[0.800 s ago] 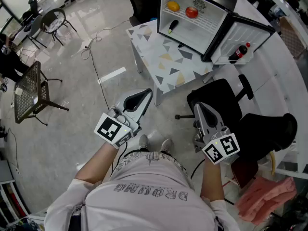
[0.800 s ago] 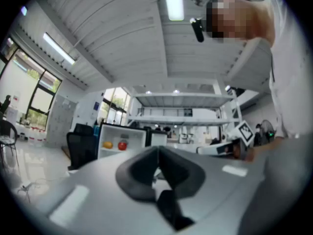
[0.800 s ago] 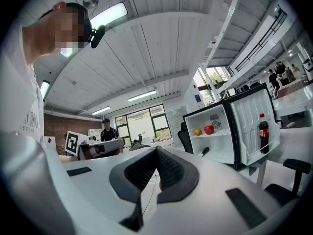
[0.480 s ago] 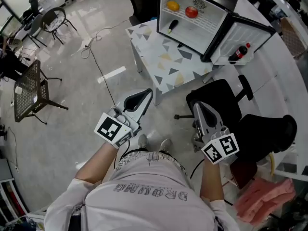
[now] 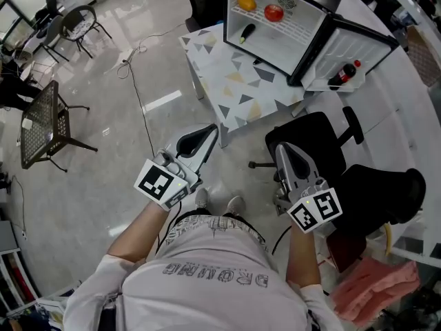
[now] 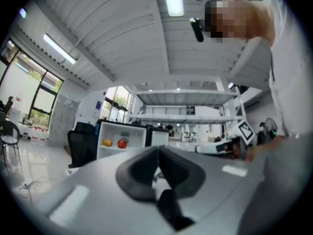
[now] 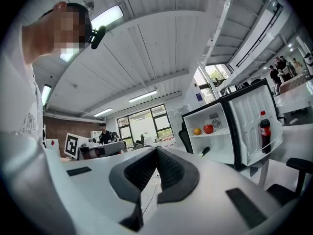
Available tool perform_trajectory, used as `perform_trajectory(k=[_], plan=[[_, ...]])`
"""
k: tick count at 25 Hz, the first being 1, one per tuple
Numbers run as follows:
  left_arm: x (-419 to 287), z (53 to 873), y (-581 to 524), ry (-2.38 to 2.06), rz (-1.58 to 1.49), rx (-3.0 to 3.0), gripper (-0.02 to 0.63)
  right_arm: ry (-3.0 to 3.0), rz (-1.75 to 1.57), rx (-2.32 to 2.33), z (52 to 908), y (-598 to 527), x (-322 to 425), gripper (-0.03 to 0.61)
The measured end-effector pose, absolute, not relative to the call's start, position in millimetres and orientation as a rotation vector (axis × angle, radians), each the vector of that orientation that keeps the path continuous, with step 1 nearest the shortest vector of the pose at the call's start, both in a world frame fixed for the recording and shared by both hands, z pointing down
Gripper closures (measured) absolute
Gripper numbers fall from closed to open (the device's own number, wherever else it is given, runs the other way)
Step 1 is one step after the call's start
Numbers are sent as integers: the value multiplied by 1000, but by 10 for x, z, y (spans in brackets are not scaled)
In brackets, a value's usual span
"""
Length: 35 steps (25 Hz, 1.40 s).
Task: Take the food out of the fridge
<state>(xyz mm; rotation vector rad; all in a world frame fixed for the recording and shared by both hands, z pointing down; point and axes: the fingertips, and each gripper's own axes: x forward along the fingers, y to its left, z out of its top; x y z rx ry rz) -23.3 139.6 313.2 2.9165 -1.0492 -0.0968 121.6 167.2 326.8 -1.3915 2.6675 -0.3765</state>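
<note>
**A:** ok so where's the food at right now?

**B:** All of it is inside the fridge (image 5: 286,47), which sits with its door swung open on the table (image 5: 227,81) with the triangle pattern. On the upper shelf there's an orange fruit (image 5: 246,3) just beside a red fruit (image 5: 273,12). Below them a dark long thing (image 5: 247,33) lies tilted; can't tell what it is. A bottle (image 5: 342,76) with a red cap stands in the door rack.

**A:** and the claws? holding anything?

**B:** Nope. The left gripper (image 5: 211,131) and right gripper (image 5: 282,150) both have their jaws pinched right together with nothing between them. They're held out level in front of the person, side by side, well apart from the fridge. A black office chair (image 5: 310,140) sits by the right one, near the table.
</note>
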Motion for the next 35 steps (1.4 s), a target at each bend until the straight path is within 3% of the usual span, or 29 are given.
perform_trajectory(k=[17,35], plan=[[250,3262,1274,-1142,-94,2881,604,2711,-406,-1326,3438,1532,1736,586],[334,3431,738,-1135,-80,2862,604,2719,-432,-1335,3572,1014,1823,586]])
